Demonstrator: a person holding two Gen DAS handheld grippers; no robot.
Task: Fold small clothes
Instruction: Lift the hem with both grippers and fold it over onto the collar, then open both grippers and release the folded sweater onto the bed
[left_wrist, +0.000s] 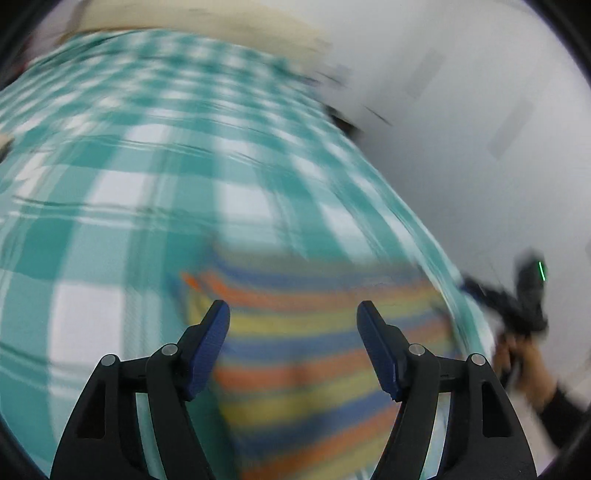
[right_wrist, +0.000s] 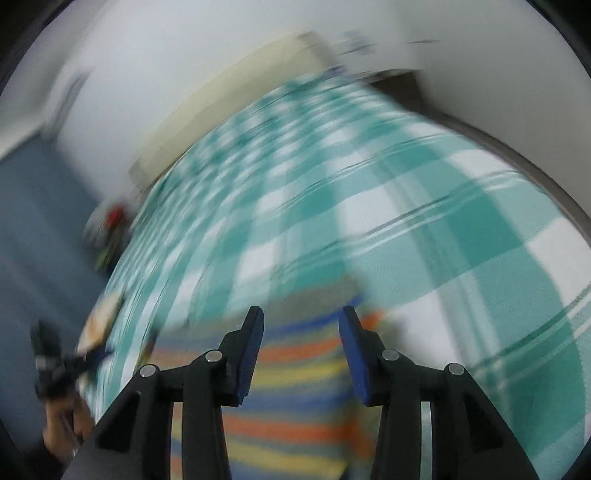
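Left tongs (left_wrist: 293, 308): fingers spread wide, nothing between them, poised over a striped garment (left_wrist: 317, 354) banded in orange, yellow and blue. Right tongs (right_wrist: 301, 314): likewise parted and empty, above the same garment (right_wrist: 295, 376). Garment lies just ahead of and beneath both tongs, on a teal-and-white checked cloth (left_wrist: 147, 177) that spreads beyond them. Both views heavily motion-blurred. White wall (left_wrist: 461, 129) behind.

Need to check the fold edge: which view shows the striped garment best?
Left wrist: the striped garment spreads wider, both side edges visible, though blurred. Right wrist shows it narrower, mostly behind the fingers.
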